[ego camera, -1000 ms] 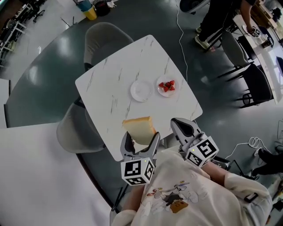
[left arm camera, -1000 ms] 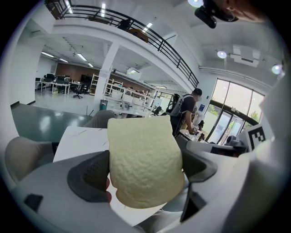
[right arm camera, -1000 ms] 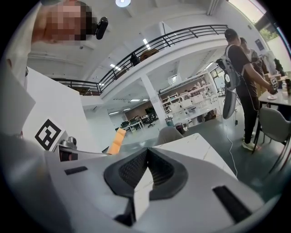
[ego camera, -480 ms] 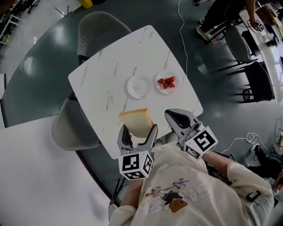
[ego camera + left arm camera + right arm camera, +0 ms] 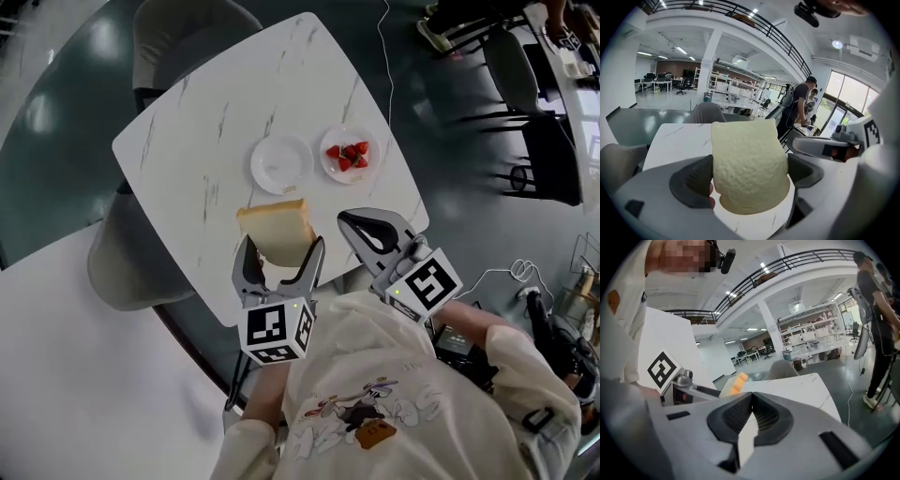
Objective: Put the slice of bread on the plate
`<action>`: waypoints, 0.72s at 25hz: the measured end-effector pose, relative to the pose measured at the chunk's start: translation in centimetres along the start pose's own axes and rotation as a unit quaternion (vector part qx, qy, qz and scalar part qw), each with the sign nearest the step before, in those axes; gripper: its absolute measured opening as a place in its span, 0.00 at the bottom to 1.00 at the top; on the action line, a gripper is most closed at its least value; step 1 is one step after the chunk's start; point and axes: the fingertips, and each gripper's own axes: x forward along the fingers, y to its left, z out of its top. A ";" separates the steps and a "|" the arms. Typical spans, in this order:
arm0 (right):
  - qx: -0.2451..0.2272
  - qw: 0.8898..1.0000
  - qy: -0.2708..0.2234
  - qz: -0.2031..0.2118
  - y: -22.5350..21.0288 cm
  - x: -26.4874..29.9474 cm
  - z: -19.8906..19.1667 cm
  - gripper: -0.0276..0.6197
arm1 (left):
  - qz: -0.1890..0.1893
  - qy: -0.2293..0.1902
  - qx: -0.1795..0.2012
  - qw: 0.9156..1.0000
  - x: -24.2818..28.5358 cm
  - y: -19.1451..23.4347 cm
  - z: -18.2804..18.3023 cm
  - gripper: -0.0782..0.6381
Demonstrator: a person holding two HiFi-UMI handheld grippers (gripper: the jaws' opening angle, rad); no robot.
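Pale slice of bread point(image 5: 275, 232) pinched in left gripper point(image 5: 280, 251), above the table's point(image 5: 206, 141) near edge. Empty plate point(image 5: 281, 164) dead ahead along the jaws; right gripper point(image 5: 354, 223) pressed together on nothing, alongside.

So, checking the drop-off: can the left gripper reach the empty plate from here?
Probably yes. The left gripper, shut on the bread slice, hangs just short of the empty plate, with only bare table between. The strawberry plate sits to the side, off that path.
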 end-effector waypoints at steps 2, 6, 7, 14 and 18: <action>-0.006 1.000 0.012 0.010 -0.6 0.6 -0.5 0.05 | 0.003 0.008 -0.002 1.000 1.1 0.3 0.0 0.82; -0.016 0.999 0.031 0.026 -1.8 1.8 -1.4 0.05 | 0.007 0.028 -0.006 1.000 3.5 0.8 -0.7 0.82; -0.017 0.999 0.034 0.029 -2.0 2.1 -1.5 0.05 | 0.007 0.032 -0.006 0.999 4.0 0.8 -0.9 0.82; 0.008 0.998 0.037 0.043 -3.4 4.5 -3.0 0.05 | 0.008 0.058 -0.007 0.998 7.3 1.3 -2.4 0.82; 0.015 0.998 0.045 0.043 -4.7 5.9 -4.2 0.05 | 0.016 0.066 -0.008 0.998 8.9 2.3 -3.0 0.82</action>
